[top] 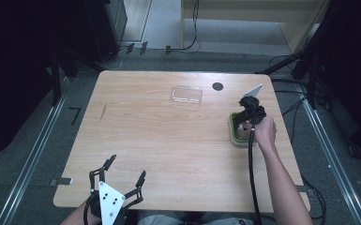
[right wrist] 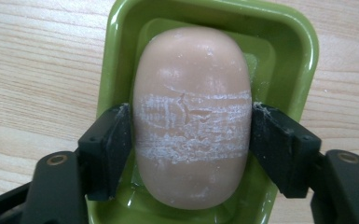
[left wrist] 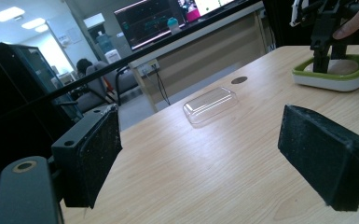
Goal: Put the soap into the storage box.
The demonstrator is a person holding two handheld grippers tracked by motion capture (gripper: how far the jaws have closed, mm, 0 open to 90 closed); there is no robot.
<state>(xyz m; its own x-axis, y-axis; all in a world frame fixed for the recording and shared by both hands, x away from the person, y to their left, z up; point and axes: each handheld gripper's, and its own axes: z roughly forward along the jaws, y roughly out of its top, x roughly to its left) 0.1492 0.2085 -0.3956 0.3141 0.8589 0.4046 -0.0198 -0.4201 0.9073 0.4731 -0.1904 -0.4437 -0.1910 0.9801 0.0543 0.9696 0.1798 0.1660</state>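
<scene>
The left hand-held gripper (left wrist: 200, 154) is held with its jaws spread wide above the counter (left wrist: 205, 163). A clear plastic lid (left wrist: 210, 105) is seen lying ahead. Farther right, the other hand-held gripper (left wrist: 326, 56) is lowered into a green-rimmed dish (left wrist: 335, 79).

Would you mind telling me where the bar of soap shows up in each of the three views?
High view: bar of soap at the table's right edge, mostly hidden under the right gripper.
Left gripper view: upper right, pale lump in its dish.
Right gripper view: centre, clamped between the jaws.
Shared landmark: the green soap dish.
</scene>
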